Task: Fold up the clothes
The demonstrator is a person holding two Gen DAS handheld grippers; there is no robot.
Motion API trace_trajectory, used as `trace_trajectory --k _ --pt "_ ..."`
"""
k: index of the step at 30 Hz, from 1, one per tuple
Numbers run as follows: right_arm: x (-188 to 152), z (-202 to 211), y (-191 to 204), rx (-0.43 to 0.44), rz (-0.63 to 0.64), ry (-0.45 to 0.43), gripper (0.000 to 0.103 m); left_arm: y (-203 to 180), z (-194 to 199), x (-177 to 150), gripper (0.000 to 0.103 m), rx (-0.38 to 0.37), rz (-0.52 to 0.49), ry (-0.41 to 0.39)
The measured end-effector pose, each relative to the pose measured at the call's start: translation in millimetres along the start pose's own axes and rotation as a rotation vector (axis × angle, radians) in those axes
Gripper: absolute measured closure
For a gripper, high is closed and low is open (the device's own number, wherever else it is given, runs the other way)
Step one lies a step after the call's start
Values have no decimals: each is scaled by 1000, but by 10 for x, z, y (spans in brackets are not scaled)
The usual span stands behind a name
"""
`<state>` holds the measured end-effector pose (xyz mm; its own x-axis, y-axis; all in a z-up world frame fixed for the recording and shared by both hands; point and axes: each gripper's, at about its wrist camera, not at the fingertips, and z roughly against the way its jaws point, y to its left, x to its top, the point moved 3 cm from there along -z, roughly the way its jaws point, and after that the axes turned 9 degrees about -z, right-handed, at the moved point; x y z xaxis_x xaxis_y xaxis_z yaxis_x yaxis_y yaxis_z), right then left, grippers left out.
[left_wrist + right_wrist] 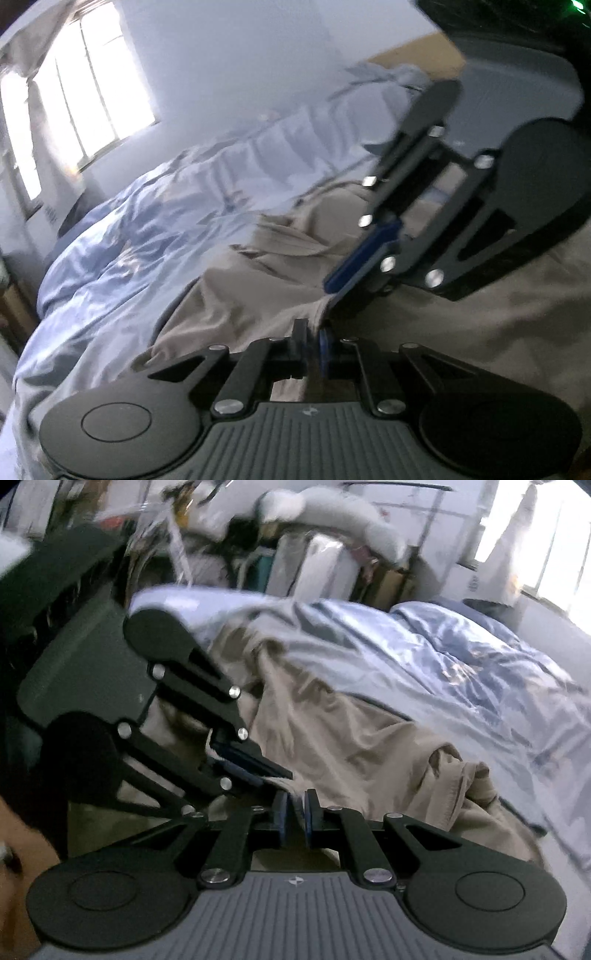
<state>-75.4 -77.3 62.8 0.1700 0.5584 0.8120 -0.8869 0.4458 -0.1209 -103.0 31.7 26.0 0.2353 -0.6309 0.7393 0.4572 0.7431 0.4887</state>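
Here, a beige garment [332,731] is seen spread in loose folds across a bed covered by a pale blue duvet [461,664]. In the right wrist view the garment runs from the near edge of the frame up toward the far side of the bed, with a bunched, hemmed end [458,779] lying at the right, next to the duvet. The right hand-held gripper [294,812] is shown with its jaws drawn narrow, and a thin edge of the beige cloth is pinched between its blue pads [282,814]. Just beside it, to the left in that view, the left hand-held gripper [258,771] is seen tilted down onto the same edge of the garment, its fingers brought together on the fabric.

In the left wrist view the left hand-held gripper [312,347] is likewise narrow, with a fold of the beige garment [258,280] caught between the pads. The right hand-held gripper [354,266] is seen above and to the right, its tip touching the cloth close by. A bright window [74,99] with a curtain is visible beyond the bed. Stacked household items [295,554] are visible behind the bed, though blurred. Part of a person's hand [14,849] is visible at the lower left edge of the right wrist view.
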Motion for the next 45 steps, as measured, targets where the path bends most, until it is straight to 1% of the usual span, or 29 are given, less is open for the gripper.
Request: trace_trajectory --k 6,7,8,9,10,11,13,15,18,20,22,27,30,45 --pt "101 44 -156 -20 -145 -76 93 262 -104 -3 97 22 200 7" --pt "115 63 -195 -23 -175 -97 90 299 -120 4 97 18 236 6" --pt "128 79 -240 -32 -208 -113 84 334 -128 4 97 16 282 -1" --pt "143 95 -287 -40 -242 -126 79 377 -140 4 97 13 337 -7" --pt "156 126 -335 -47 -273 -148 70 423 -154 -2 97 3 397 -14" --pt "168 160 -383 -55 -302 -172 68 471 -170 -11 97 -1 448 -19" --pt "192 236 -491 -64 -370 -218 68 561 -210 -41 97 -6 549 -21" --pt "201 293 -596 -93 -429 -252 67 607 -228 -69 98 -1 618 -28" --pt "192 361 -743 -142 -504 -292 62 670 -240 -108 98 4 706 -45" --pt "176 376 -828 -176 -535 -305 61 666 -256 -110 98 10 719 -45" --pt "163 378 -898 -208 -554 -301 61 649 -271 -96 98 17 719 -46" --pt "150 423 -965 -232 -582 -308 60 631 -314 -83 98 16 732 -52" --pt "151 422 -961 -226 -580 -305 59 656 -307 -85 98 10 747 -63" --pt "147 365 -925 -219 -561 -296 59 675 -323 -58 98 14 759 -72"
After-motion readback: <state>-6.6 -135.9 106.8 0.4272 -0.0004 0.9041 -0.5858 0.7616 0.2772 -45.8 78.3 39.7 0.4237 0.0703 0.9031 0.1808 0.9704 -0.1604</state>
